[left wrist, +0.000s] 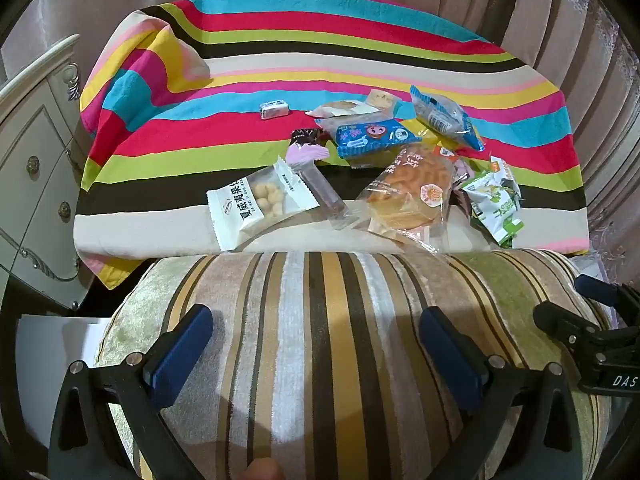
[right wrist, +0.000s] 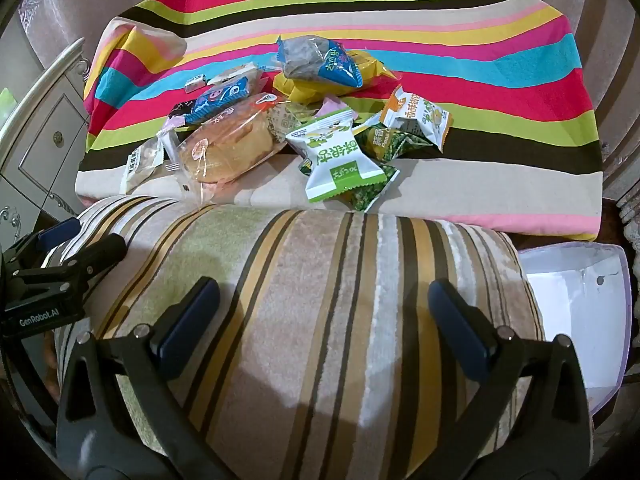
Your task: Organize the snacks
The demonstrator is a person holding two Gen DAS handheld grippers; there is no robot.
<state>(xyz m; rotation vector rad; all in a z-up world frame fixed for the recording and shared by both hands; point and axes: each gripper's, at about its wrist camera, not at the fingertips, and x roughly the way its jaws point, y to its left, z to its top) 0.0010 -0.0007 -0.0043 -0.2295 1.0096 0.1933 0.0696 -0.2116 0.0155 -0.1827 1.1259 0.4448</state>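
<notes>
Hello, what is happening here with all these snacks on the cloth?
A person holds two grippers over a striped cushion. The left gripper and the right gripper are both open and hold nothing. The wrapped snacks lie mixed in a pile on the striped cloth; sorting seems not yet begun.

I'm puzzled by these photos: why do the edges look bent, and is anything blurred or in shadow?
Both views come through a fisheye lens, so the striped cloth bows and the corners go black. Left wrist view: snacks sharp, glare on the clear cake wrapper. Right wrist view: dark shadows fall on the striped cushion.
</notes>
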